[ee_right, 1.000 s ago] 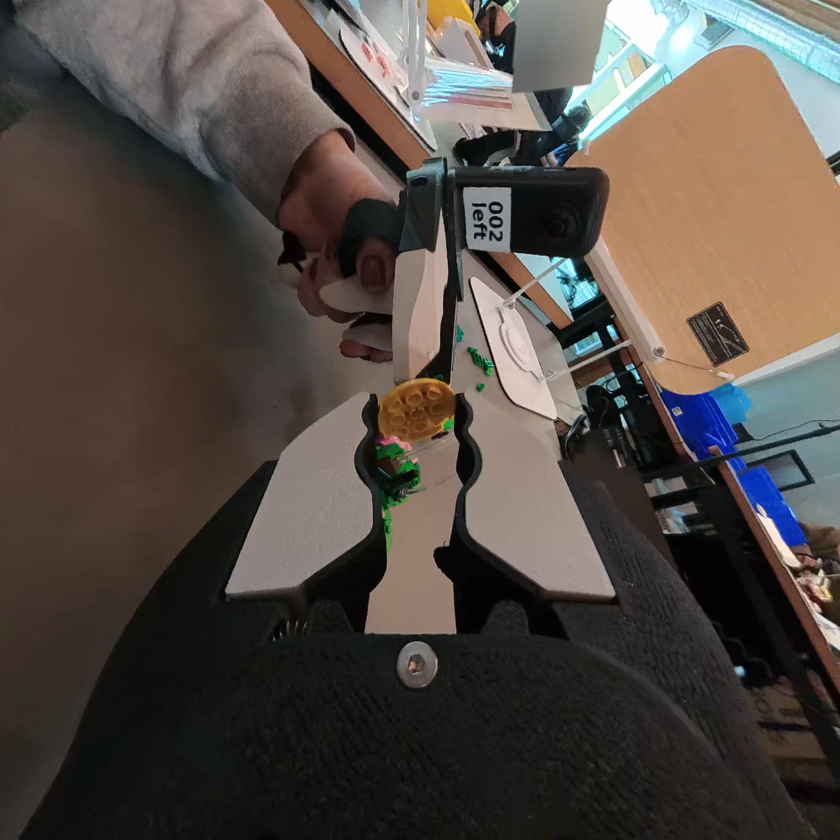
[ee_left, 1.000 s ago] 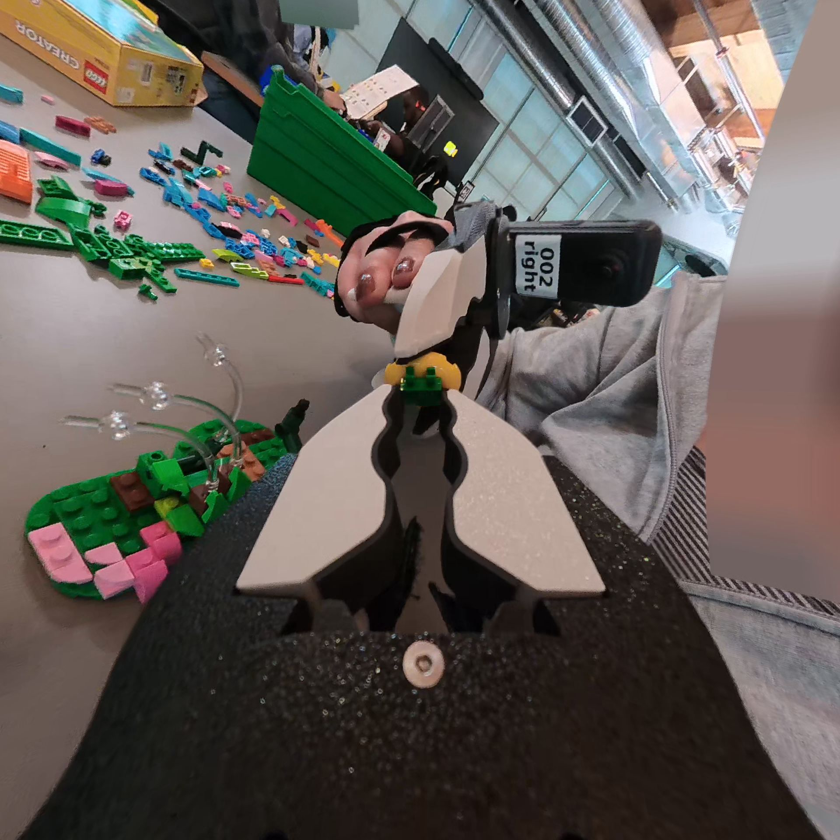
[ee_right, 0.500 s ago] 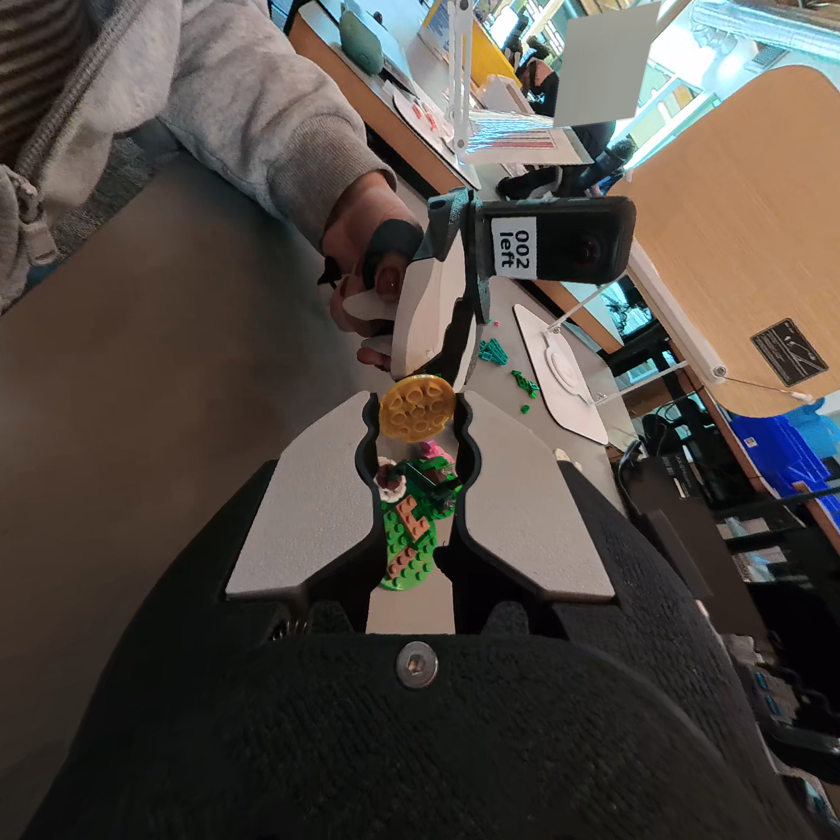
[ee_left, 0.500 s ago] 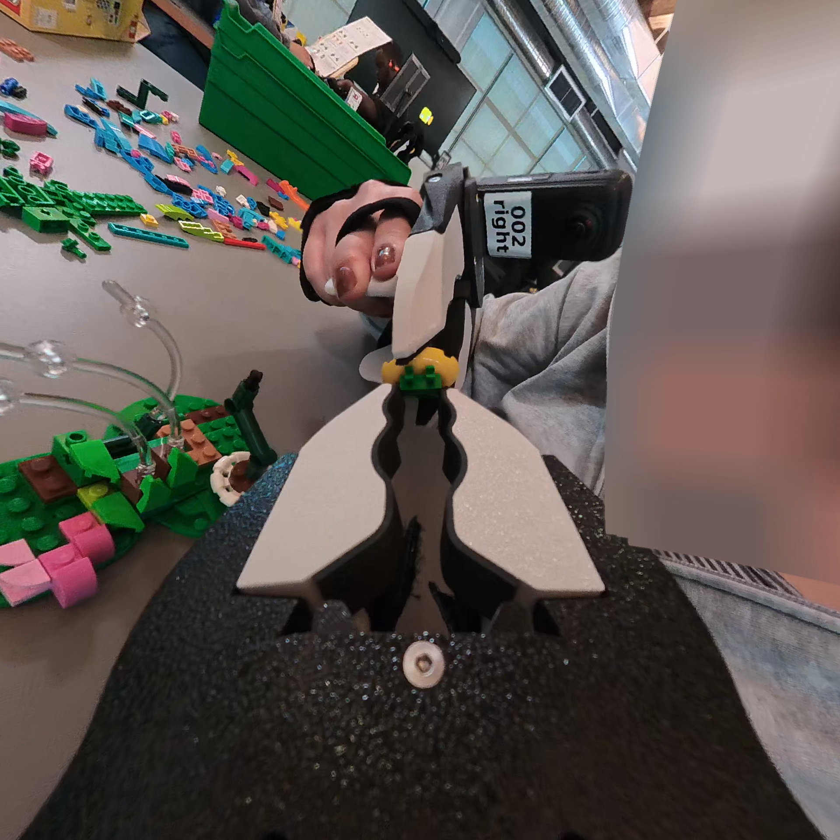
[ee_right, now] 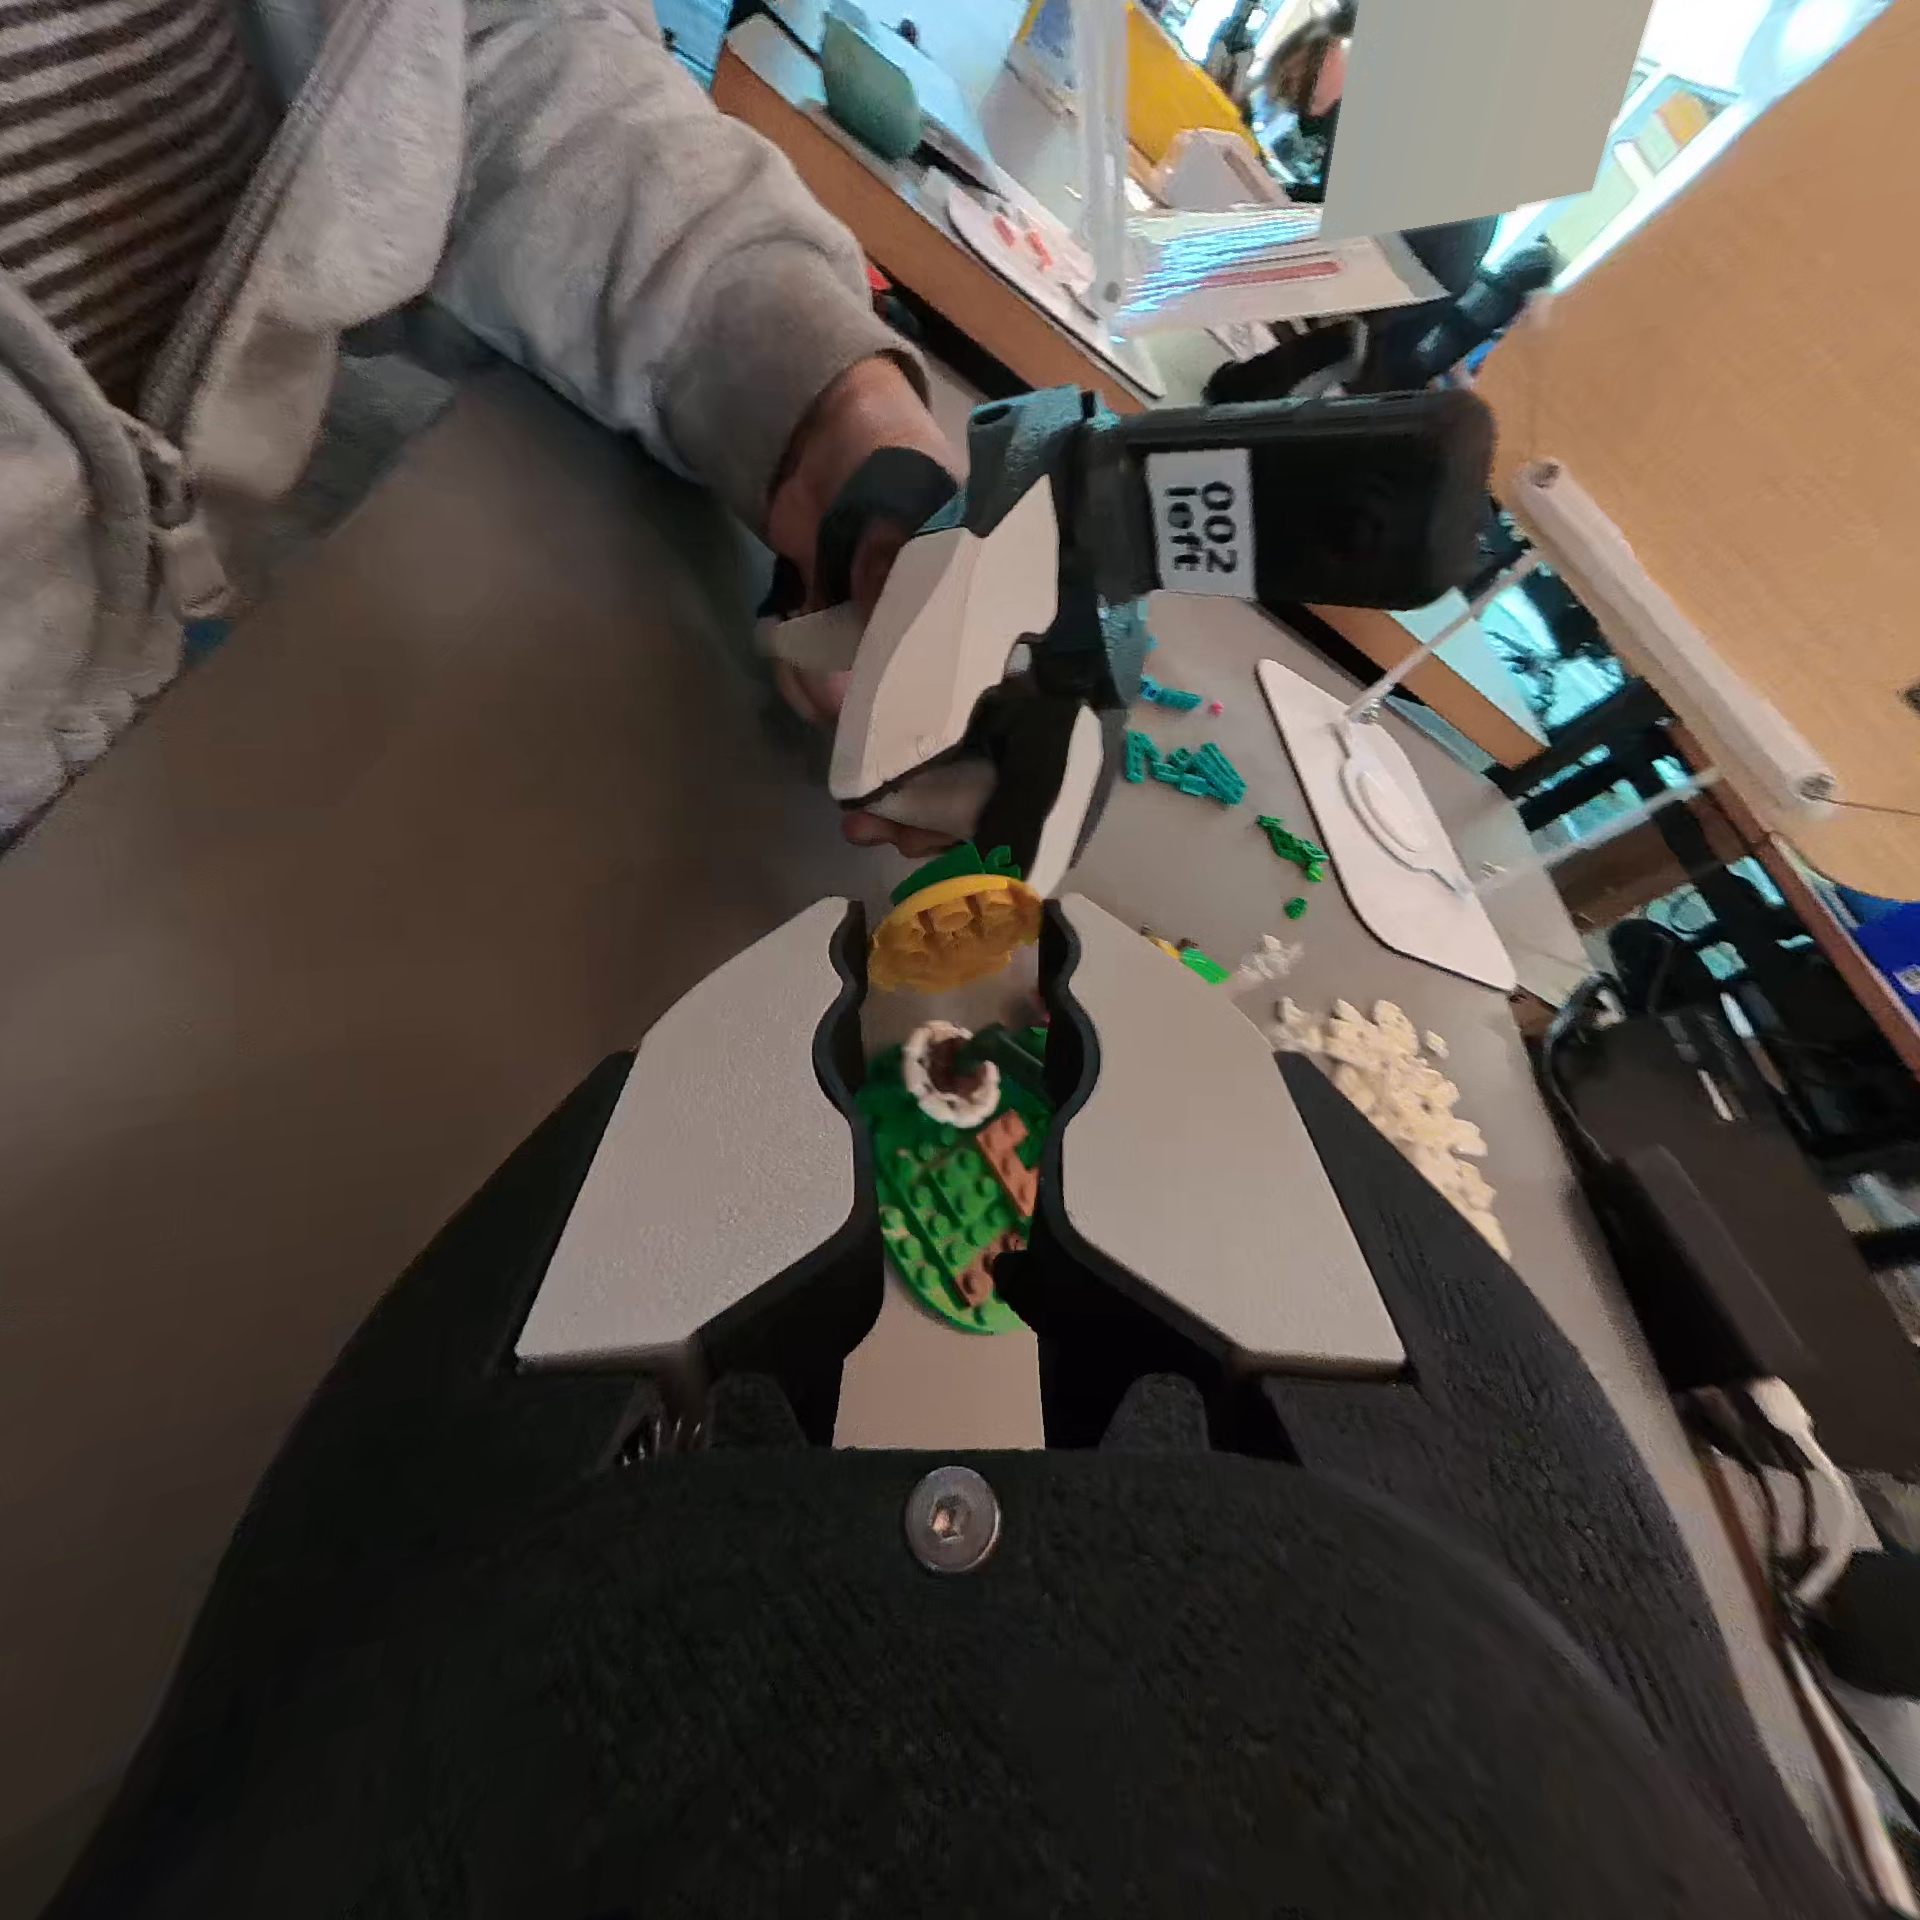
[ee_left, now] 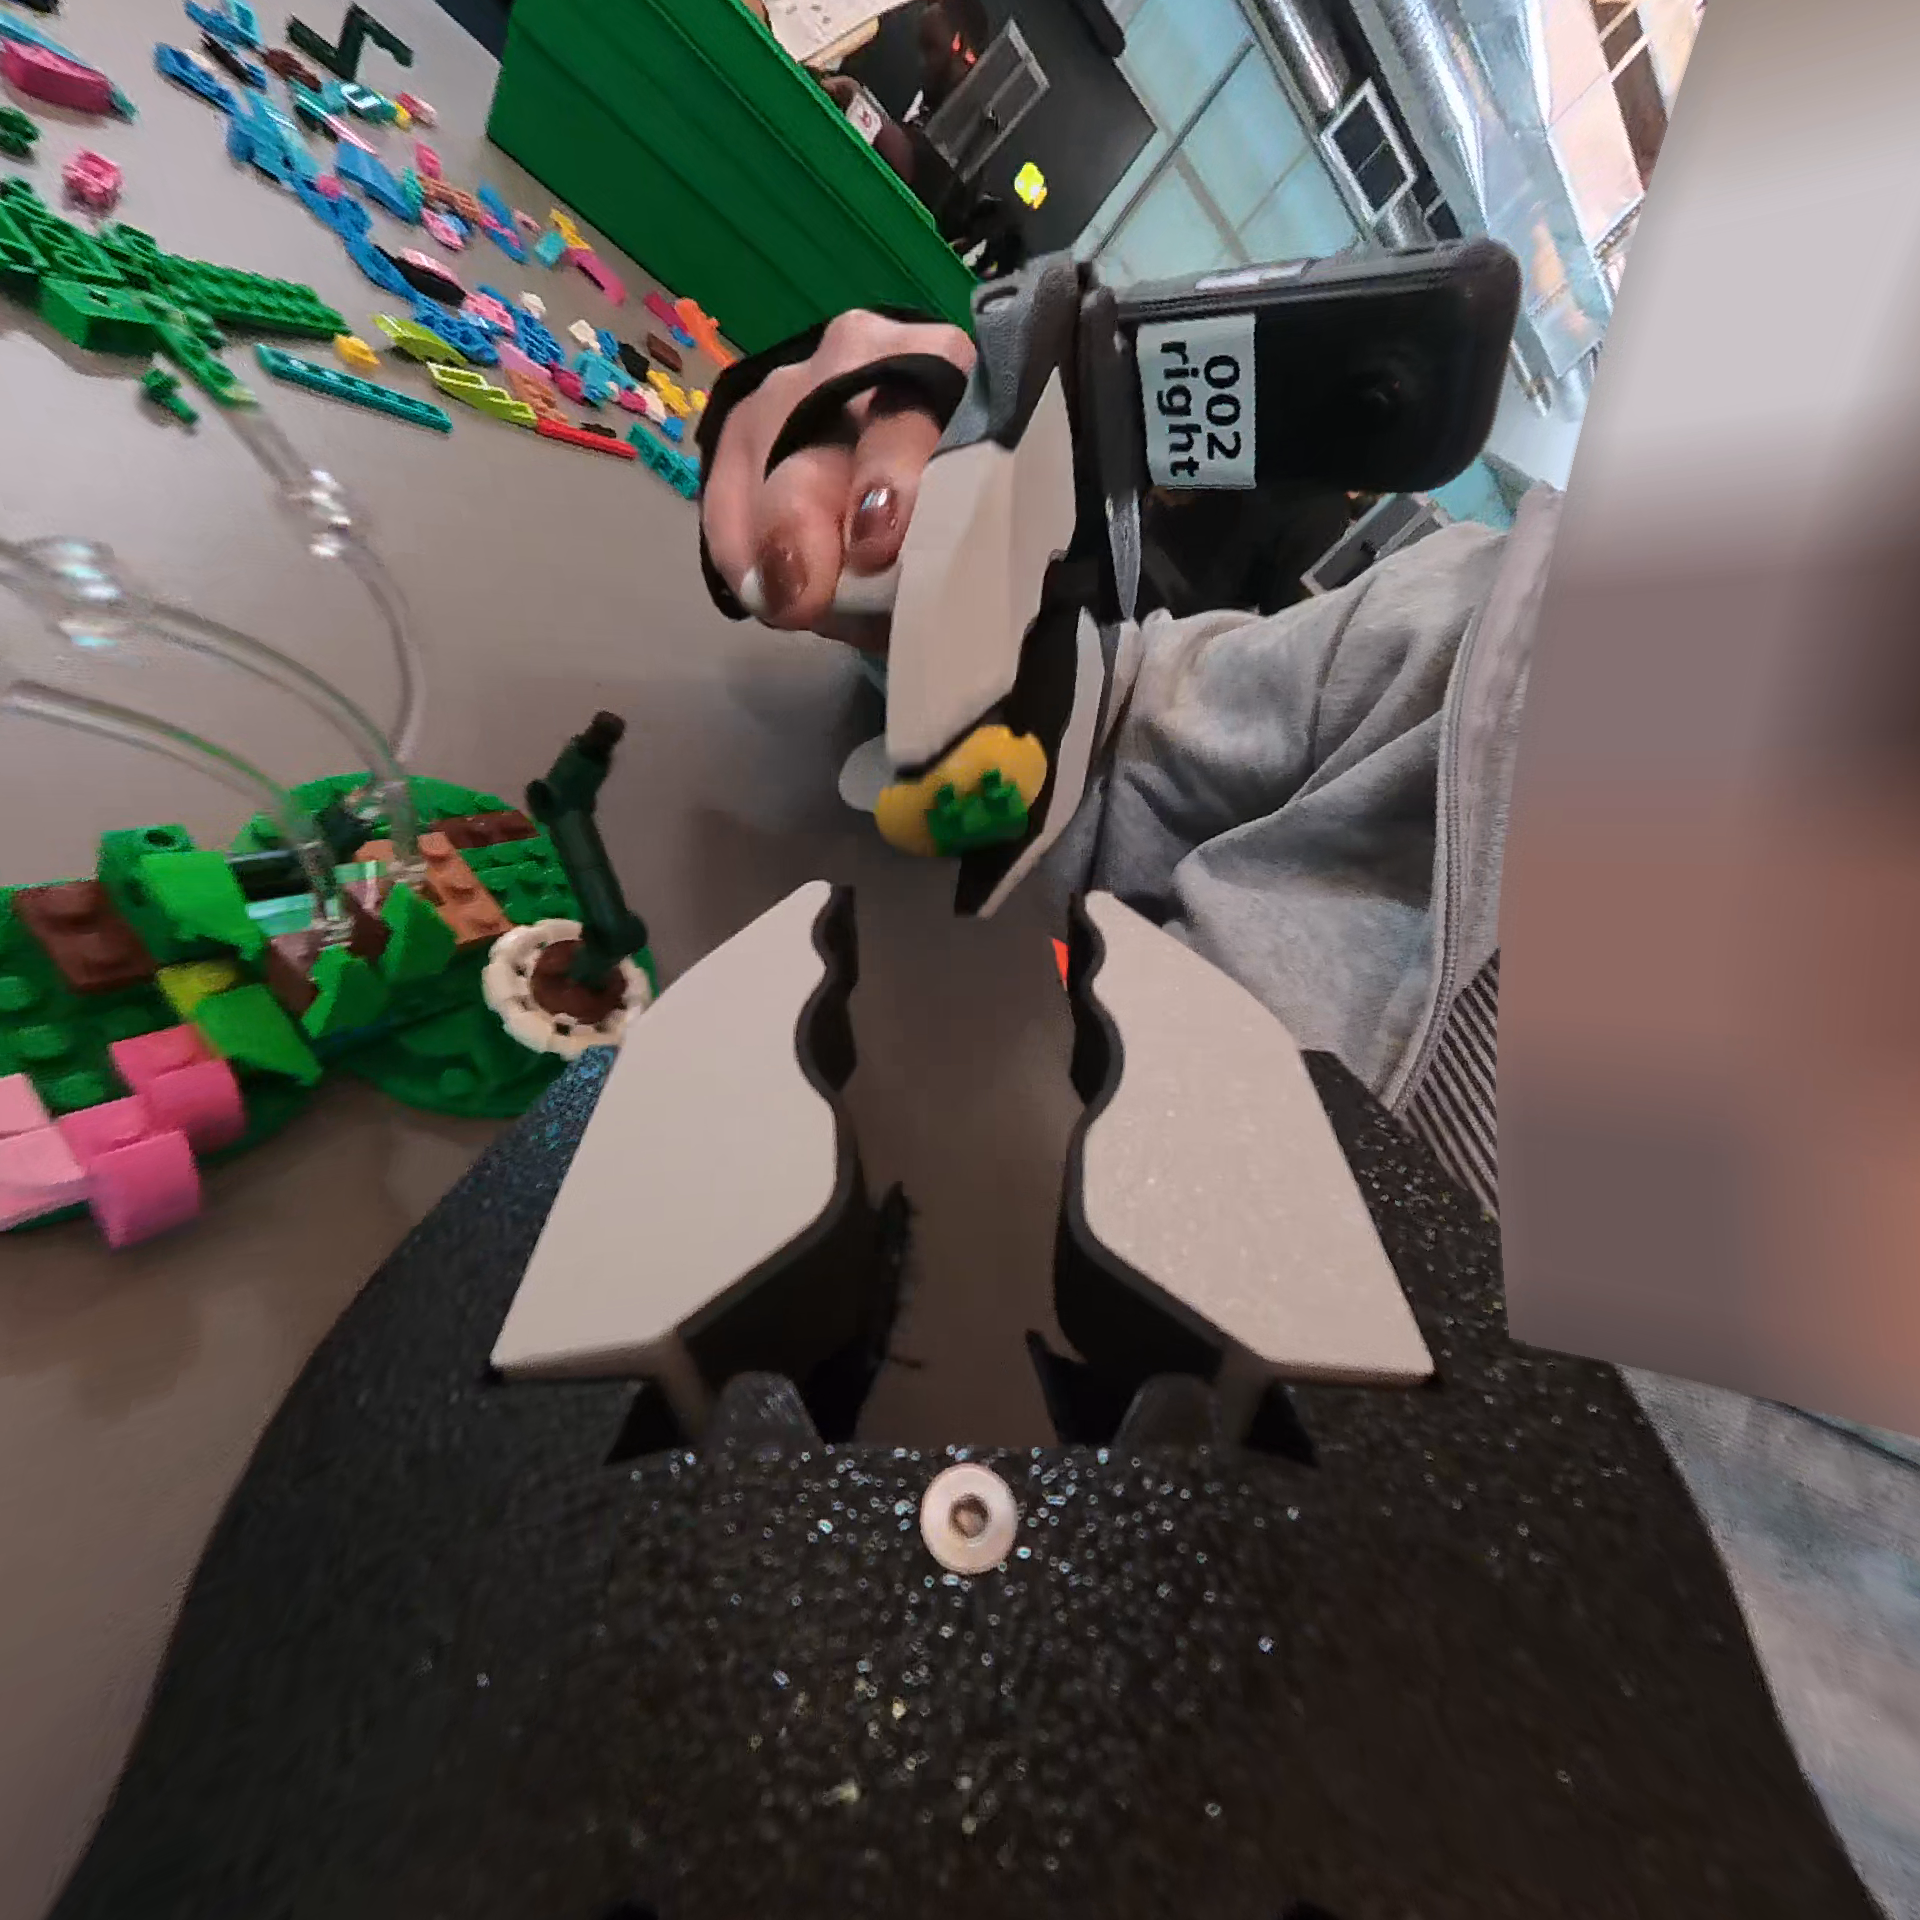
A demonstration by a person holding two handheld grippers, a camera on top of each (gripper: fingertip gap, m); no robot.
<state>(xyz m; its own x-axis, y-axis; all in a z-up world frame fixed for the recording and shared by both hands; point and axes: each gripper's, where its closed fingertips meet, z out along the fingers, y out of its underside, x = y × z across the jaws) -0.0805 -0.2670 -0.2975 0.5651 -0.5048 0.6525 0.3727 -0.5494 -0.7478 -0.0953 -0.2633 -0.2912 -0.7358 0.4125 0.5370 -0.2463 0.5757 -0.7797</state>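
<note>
My right gripper (ee_right: 951, 920) is shut on a yellow round plate (ee_right: 951, 940) that carries a small green piece (ee_right: 951, 868), held above the table. In the left wrist view the same yellow plate (ee_left: 966, 784) and green piece (ee_left: 977, 816) sit between the right gripper's fingers (ee_left: 966, 582). My left gripper (ee_left: 956, 909) is open and empty, a short way back from that piece. Its fingers (ee_right: 935, 665) show just beyond the plate in the right wrist view. A green base build (ee_left: 436, 1049) with a dark green stem (ee_left: 587, 831) in a white ring (ee_left: 561, 987) lies to the left.
Clear curved stems (ee_left: 343, 582) rise from the base build. Loose coloured bricks (ee_left: 468, 312) and a green crate (ee_left: 707, 156) lie farther back. A pile of white pieces (ee_right: 1382, 1091), teal pieces (ee_right: 1184, 769) and a white flat pad (ee_right: 1382, 821) lie on the table. A person's grey sleeve (ee_left: 1299, 779) is close.
My left gripper was shut on the green piece on the yellow plate; it has opened and drawn back. The green piece stays on the plate, still held by my right gripper.
</note>
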